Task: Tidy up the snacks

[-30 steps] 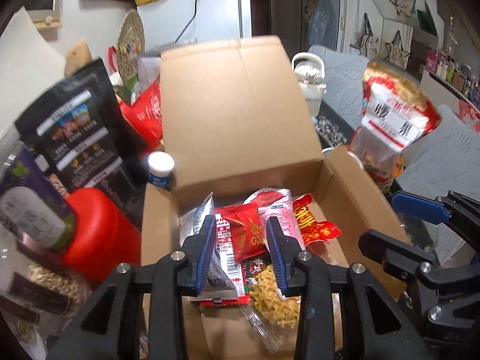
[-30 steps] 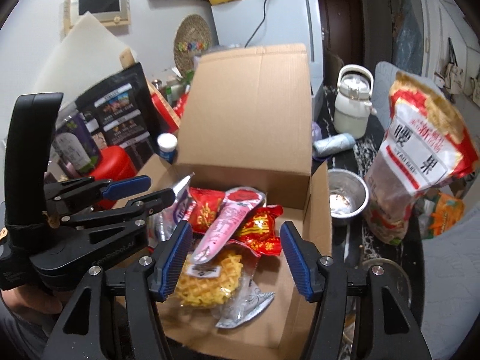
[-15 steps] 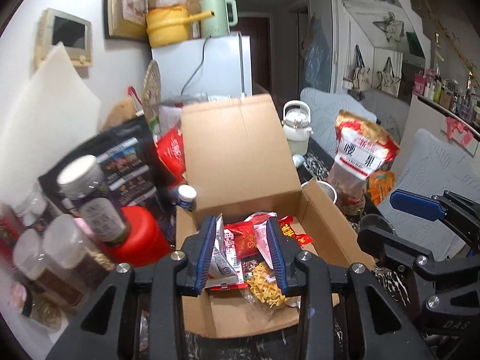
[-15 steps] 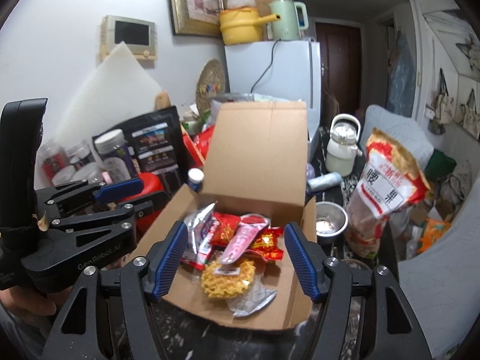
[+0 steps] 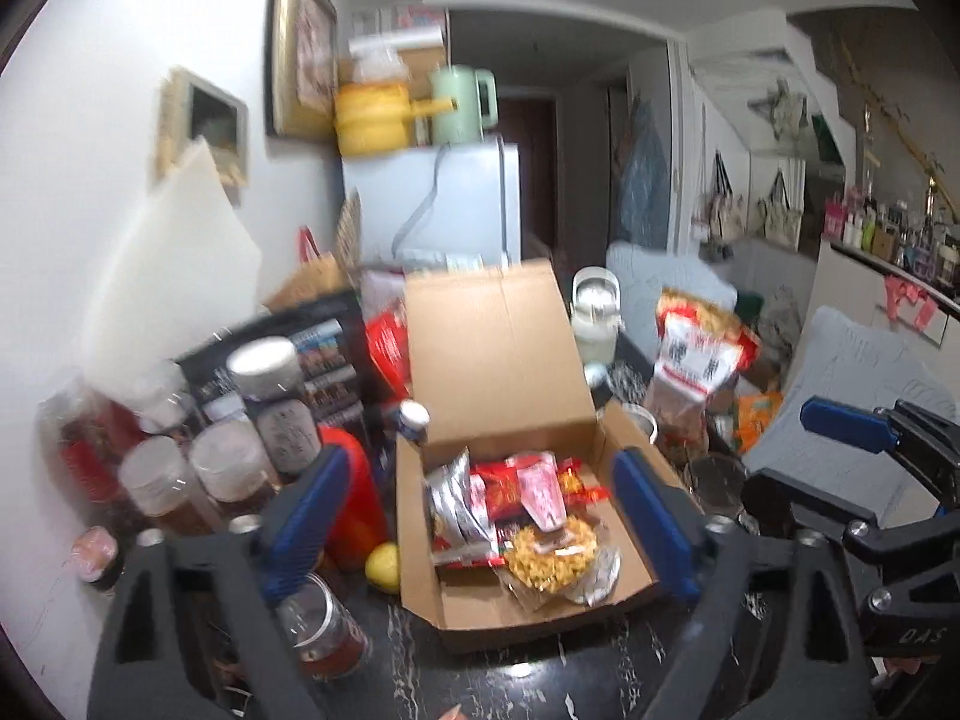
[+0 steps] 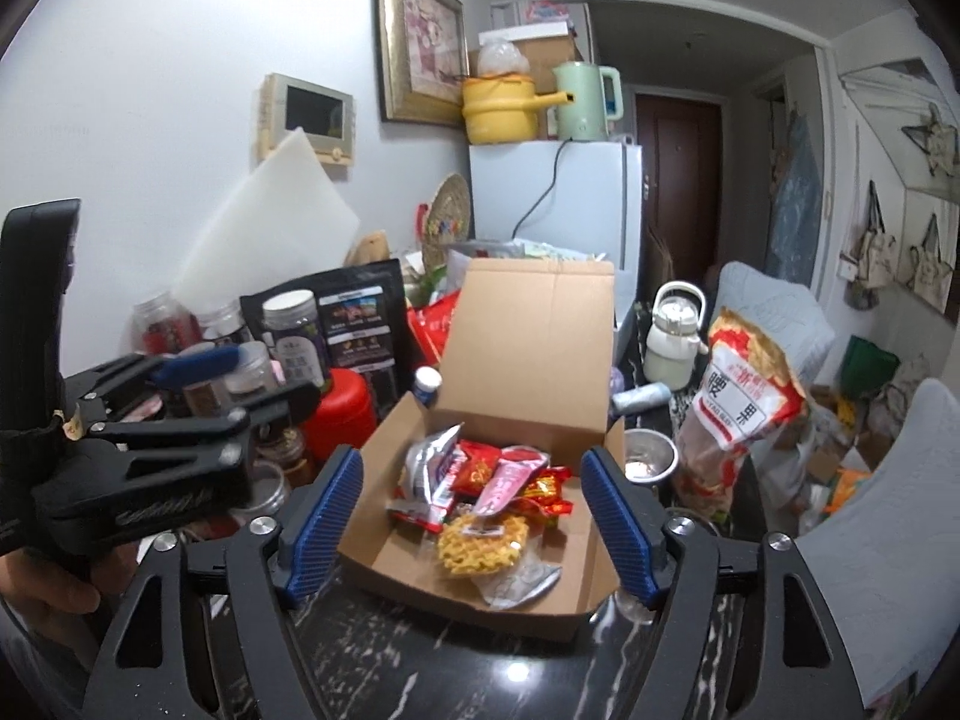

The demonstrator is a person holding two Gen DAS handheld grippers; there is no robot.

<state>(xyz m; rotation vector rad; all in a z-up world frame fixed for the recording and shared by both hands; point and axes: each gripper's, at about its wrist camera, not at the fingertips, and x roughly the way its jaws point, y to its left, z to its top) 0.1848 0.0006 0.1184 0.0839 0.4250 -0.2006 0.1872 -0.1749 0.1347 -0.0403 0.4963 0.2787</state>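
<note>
black grippers (image 6: 468, 522), blue ribbed pads (image 6: 618, 531); silver screws

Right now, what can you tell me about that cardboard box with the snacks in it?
The box is plain brown corrugated cardboard, shallow, resting on a dark marbled counter. Its hinged lid stands open, upright at the back, with a crease down its middle. Inside lie several snack packets: silver, red, pink, and a clear one of yellow noodle crisps. A red jar stands beside it. No gripper touches it.
</note>
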